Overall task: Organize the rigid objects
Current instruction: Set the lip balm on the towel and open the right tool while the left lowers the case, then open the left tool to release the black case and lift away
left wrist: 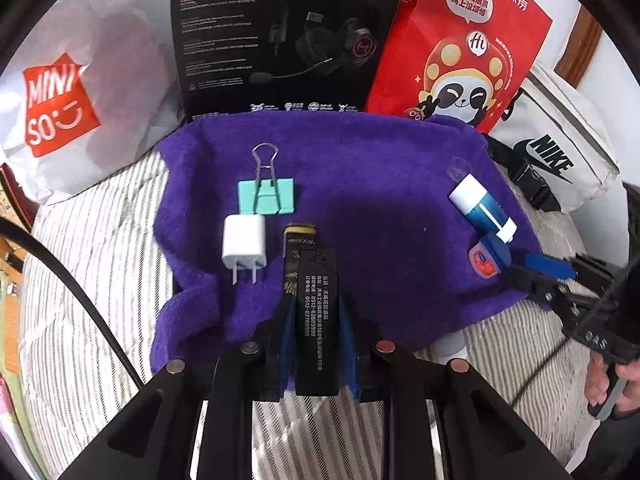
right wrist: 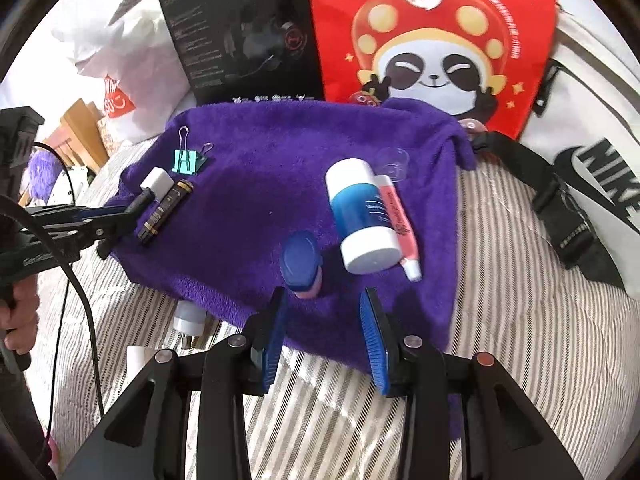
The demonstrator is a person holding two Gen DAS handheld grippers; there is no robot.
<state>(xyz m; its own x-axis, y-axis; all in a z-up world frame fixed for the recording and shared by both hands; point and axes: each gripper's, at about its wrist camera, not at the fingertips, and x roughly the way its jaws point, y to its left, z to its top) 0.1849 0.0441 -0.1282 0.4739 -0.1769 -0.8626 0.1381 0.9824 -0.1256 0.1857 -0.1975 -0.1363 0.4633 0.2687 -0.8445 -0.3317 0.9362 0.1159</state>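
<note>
One teal binder clip (left wrist: 267, 197), one white charger (left wrist: 244, 246), left hand-held gripper (left wrist: 316, 316) clamping black lighter (left wrist: 316, 320), right hand-held gripper (right wrist: 324, 320) parted, empty.

One purple towel (left wrist: 360, 168) lies at mid-frame. On it: one teal binder clip (left wrist: 267, 196), one white charger (left wrist: 244, 246), two black sticks (right wrist: 164, 212) at left, one blue-and-white bottle (right wrist: 362, 216), one pink tube (right wrist: 400, 224), one small blue case (right wrist: 300, 260) and one clear suction cup (right wrist: 394, 162). Along the top stand one black box (left wrist: 276, 32), one red bag (left wrist: 464, 40), and two white bags (left wrist: 80, 80), one at each upper side. Two grippers (right wrist: 324, 340) show.
</note>
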